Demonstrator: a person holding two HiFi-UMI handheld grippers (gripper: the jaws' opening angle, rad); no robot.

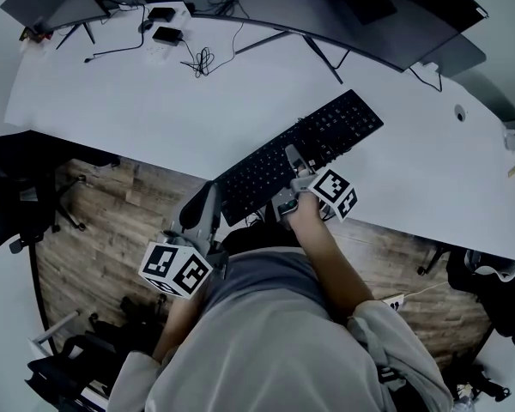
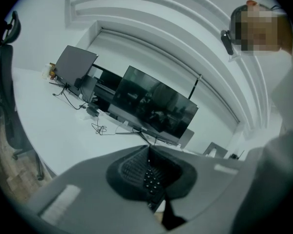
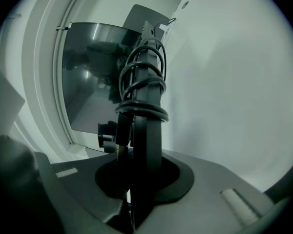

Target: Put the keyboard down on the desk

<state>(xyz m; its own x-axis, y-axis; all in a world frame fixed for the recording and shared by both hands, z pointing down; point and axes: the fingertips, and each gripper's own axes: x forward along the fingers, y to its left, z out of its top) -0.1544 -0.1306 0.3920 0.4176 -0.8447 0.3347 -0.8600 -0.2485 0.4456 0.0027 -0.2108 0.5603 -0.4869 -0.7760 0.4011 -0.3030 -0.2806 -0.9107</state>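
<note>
Left claw (image 1: 211, 192) and right claw (image 1: 293, 168) clamp the keyboard (image 1: 326, 131), its near end overhanging the desk (image 1: 112, 101)

Your right gripper (image 3: 133, 182) pinches the keyboard (image 3: 147, 140) edge-on between its 2 jaws; a cable (image 3: 141, 112) coils round it, monitor (image 3: 85, 77) behind.

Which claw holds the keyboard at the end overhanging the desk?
The left claw: it clamps the keyboard at the end beyond the desk edge, over the wood floor; the right claw grips midway along its long side.
</note>
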